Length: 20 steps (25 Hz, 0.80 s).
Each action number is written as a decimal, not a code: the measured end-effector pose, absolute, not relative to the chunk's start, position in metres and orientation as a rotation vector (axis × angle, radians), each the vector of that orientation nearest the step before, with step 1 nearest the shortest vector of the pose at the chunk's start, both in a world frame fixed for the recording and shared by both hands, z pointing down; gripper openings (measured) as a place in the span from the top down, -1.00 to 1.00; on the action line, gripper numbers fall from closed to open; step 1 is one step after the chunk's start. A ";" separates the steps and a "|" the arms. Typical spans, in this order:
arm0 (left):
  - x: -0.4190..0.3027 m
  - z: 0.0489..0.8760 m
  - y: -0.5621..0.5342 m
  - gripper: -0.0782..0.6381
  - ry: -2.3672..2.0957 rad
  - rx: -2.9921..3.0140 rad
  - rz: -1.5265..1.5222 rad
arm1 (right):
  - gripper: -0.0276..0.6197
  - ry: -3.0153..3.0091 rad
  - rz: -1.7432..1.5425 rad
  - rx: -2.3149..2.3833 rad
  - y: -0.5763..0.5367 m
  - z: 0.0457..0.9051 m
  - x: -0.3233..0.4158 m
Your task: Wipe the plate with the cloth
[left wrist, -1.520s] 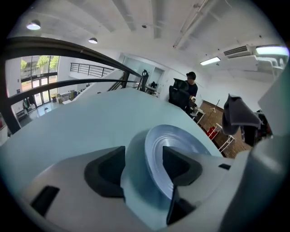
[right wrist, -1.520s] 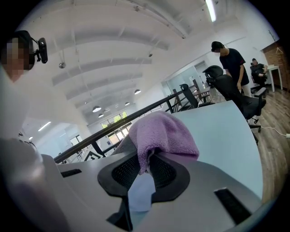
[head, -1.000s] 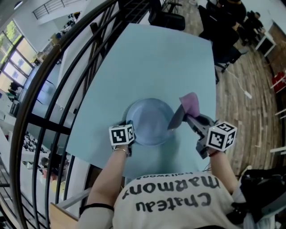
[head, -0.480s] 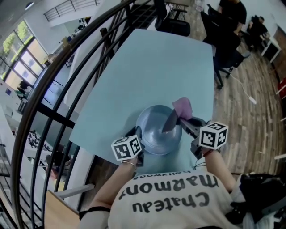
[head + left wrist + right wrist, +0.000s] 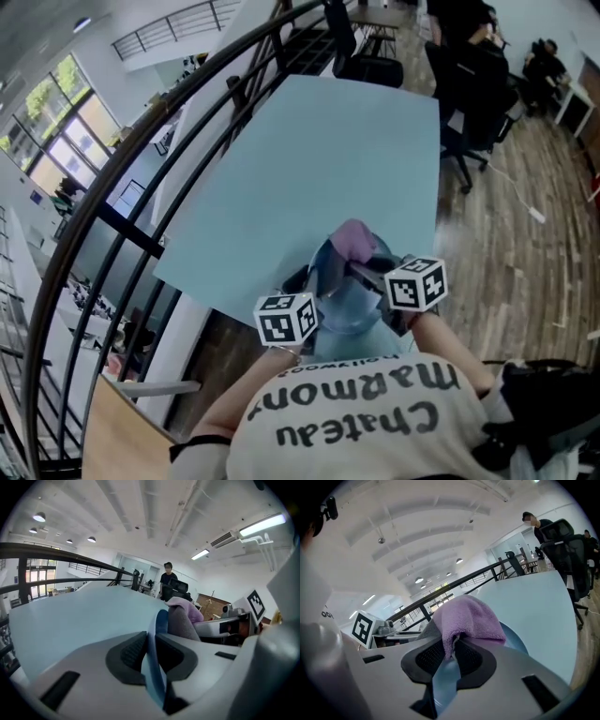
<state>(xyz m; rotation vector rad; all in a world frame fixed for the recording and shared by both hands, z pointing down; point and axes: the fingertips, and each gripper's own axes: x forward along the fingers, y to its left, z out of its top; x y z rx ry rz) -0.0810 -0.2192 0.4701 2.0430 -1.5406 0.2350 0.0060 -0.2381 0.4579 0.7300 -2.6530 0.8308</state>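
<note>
Head view: light-blue counter (image 5: 309, 159) fills the middle of the frame. Blue plate (image 5: 345, 302) is at the counter's 6 o'clock edge, close to the person's chest. It is tipped steeply rather than lying flat. Cannot tell whether its lower rim touches the counter.

Left tool (image 5: 305, 284) comes in at the plate's 8 o'clock. Right tool (image 5: 364, 268) comes in at its 3 o'clock, with the purple cloth (image 5: 353, 241) bunched against the plate's 12 o'clock rim.

Left gripper view: left tool (image 5: 151, 652) is nearly closed, and its jaws have just been opening a little. The plate (image 5: 153, 665) runs edge-on between them. Both dark pads (image 5: 132, 651) lie against the rim, so the grip holds. The cloth (image 5: 183, 617) and the right tool's body sit just beyond, at 1 o'clock.

Right gripper view: right tool (image 5: 451, 657) is clamped on a fold of the cloth (image 5: 466, 618). The rest of the cloth mounds over the jaw tips. The plate (image 5: 446, 682) shows pale blue behind and below the pinch, touching the cloth.

Background: black railing (image 5: 141, 187) at 9 o'clock of the counter. A person in dark clothes (image 5: 167, 577) stands at the far end.
</note>
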 end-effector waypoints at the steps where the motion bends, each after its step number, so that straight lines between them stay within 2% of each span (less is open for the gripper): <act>1: -0.077 0.469 -0.214 0.67 -1.545 2.045 0.235 | 0.66 -2.655 0.824 0.718 -0.233 0.459 0.006; 20: -0.056 0.451 -0.170 0.67 -1.658 2.102 0.220 | 0.66 -2.611 0.899 0.698 -0.213 0.491 0.034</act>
